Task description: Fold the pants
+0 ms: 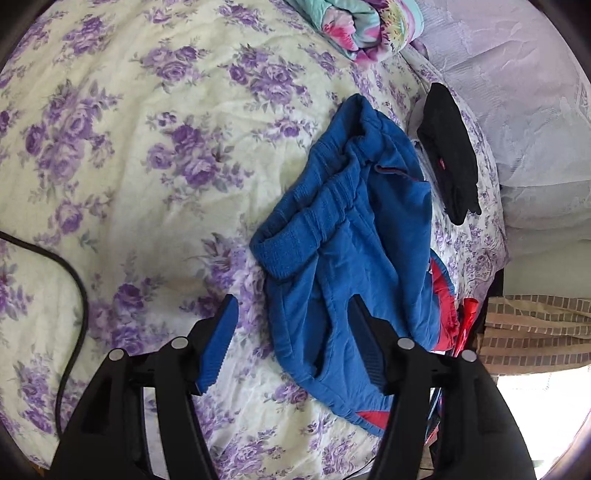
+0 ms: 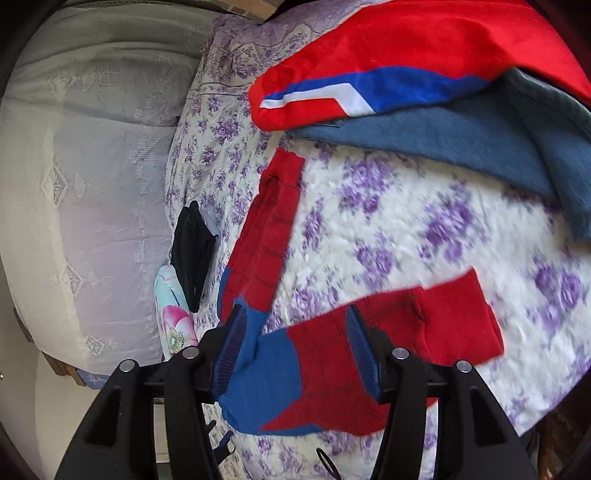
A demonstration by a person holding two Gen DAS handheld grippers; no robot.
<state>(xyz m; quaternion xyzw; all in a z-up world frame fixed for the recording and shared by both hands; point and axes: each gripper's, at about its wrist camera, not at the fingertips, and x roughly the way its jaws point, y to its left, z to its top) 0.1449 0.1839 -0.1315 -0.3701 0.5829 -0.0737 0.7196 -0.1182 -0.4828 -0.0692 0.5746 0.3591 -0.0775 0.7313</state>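
Blue fleece pants [image 1: 343, 236] with red trim lie crumpled on the floral bedspread [image 1: 129, 166], waistband toward the far side. My left gripper [image 1: 295, 314] is open, its right finger over the pants' near part, holding nothing. In the right wrist view the pants' red and blue legs [image 2: 325, 354] lie spread on the bedspread [image 2: 406, 221]. My right gripper [image 2: 295, 325] is open right over the blue crotch area, with cloth between the fingers but not clamped.
A black folded garment [image 1: 448, 147] lies right of the pants and shows in the right wrist view [image 2: 194, 247]. A rolled floral blanket [image 1: 354, 26] is at the top. A red, blue and grey garment [image 2: 424, 74] lies beyond. A black cable [image 1: 74, 280] crosses left. White lace curtain [image 2: 92, 184].
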